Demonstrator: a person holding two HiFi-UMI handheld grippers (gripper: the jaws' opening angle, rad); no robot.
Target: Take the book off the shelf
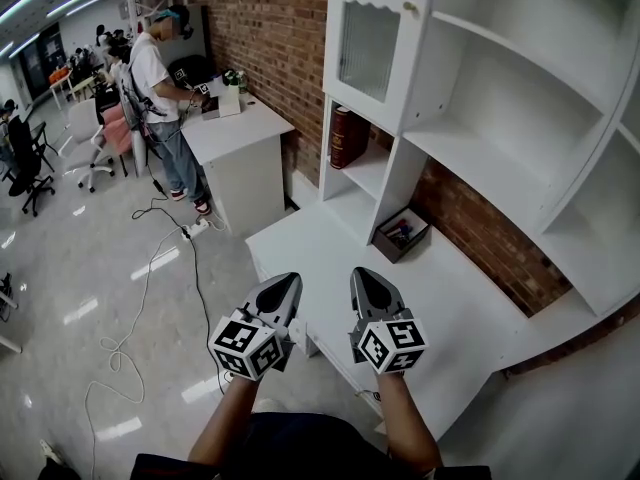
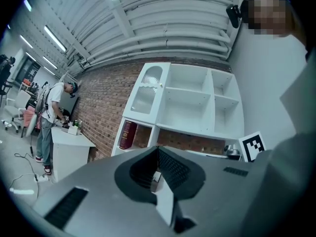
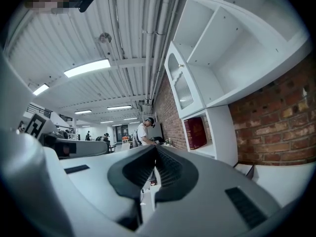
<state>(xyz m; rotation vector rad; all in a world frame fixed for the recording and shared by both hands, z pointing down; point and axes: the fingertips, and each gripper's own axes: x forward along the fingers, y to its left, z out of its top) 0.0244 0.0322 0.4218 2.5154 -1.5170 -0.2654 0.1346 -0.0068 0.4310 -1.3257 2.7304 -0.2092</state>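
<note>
Overhead, dark box's contents visible, red book upright on shelf.

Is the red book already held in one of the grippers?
No, the red book stands on the shelf, while the left gripper and right gripper hover shut and empty over the desk.

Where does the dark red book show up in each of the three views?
Head view: book upright in the bottom-left shelf compartment, above centre.
Left gripper view: book left of centre.
Right gripper view: book right of centre.
Shared landmark: glass cabinet door directly above it.
</note>
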